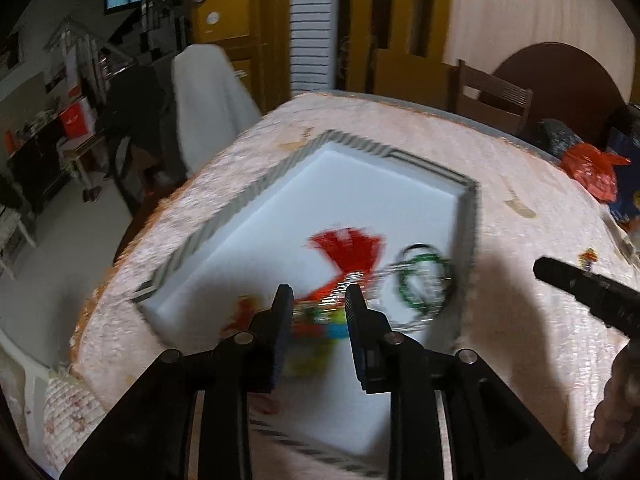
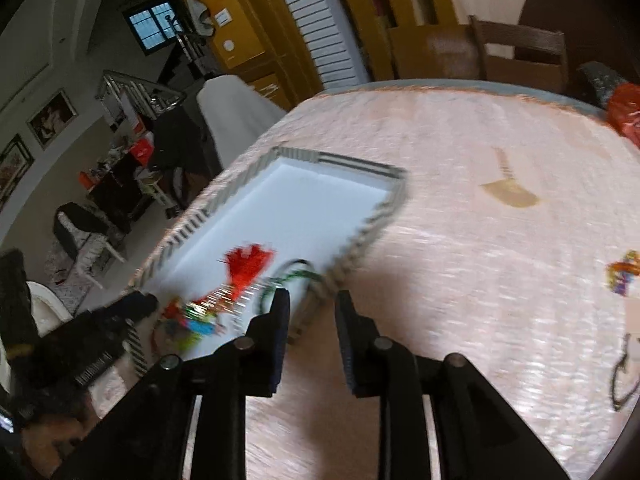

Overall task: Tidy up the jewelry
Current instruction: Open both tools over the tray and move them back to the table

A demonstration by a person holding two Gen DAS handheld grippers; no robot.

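Observation:
A tray (image 1: 224,216) with a striped rim and a white foam floor lies on the peach tablecloth (image 1: 520,240). In it are a red tassel piece (image 1: 352,246), a green bead bracelet (image 1: 406,294) and a colourful bead piece with a silvery chain (image 1: 320,316). My left gripper (image 1: 319,294) hovers open just above the colourful piece, its pads apart from it. My right gripper (image 2: 313,296) is open and empty over the tray's near right rim (image 2: 360,240), beside the tassel (image 2: 248,264). All is motion-blurred.
On the cloth to the right lie a small colourful jewelry piece (image 2: 622,272) and a dark cord (image 2: 624,372). A tan patch (image 2: 510,194) marks the cloth. A red bag (image 1: 592,168) sits at the far right edge, a wooden chair (image 1: 496,100) behind the table.

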